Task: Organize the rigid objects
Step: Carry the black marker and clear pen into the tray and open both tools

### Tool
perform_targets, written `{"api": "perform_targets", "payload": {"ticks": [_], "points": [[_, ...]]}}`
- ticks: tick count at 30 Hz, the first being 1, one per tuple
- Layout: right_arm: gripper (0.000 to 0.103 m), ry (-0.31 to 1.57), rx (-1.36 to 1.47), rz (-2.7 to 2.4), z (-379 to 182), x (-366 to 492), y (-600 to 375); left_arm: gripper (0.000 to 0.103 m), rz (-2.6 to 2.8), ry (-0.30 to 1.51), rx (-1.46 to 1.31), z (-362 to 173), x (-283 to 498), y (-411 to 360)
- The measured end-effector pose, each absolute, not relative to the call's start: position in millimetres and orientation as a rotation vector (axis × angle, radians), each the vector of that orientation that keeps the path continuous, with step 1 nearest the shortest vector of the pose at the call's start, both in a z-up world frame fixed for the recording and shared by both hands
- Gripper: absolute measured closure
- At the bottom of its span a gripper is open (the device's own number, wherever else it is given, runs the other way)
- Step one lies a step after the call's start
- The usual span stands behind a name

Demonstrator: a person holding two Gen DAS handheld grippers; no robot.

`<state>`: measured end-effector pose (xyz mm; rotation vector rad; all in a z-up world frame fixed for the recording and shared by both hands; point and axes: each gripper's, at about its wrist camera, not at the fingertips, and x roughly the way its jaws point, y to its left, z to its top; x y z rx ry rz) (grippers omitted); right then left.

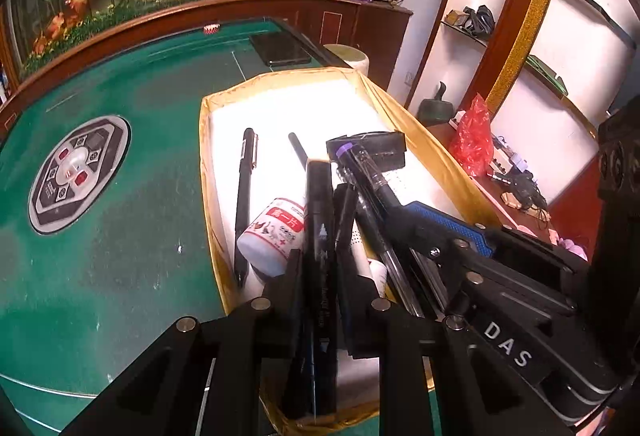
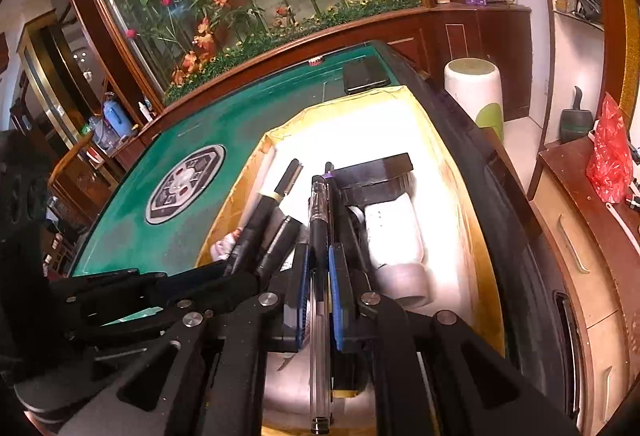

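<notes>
Grippers over a gold-edged box [image 1: 224, 196] on the green table [image 1: 132, 164].
Left gripper [image 1: 320, 236] jaws clamp a black marker [image 1: 318, 220]; right gripper [image 2: 318, 260] jaws clamp a clear pen [image 2: 319, 236], white bottle [image 1: 272, 232] left of the marker.

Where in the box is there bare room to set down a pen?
The far end of the box, beyond the black block, is bare white. A narrow strip lies between the left wall and the loose pen. The near half is crowded: bottle, pens, both claws.
</notes>
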<state>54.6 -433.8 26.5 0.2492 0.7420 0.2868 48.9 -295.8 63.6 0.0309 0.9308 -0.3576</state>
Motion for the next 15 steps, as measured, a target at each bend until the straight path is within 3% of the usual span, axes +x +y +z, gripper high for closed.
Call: {"api": "perform_targets", "payload": {"ticks": [15], "points": [[0.093, 0.758, 0.246, 0.271, 24.1, 62.5, -430.9, 0.087, -0.372, 0.883, 0.073, 61.2, 44.5, -294.4]]}}
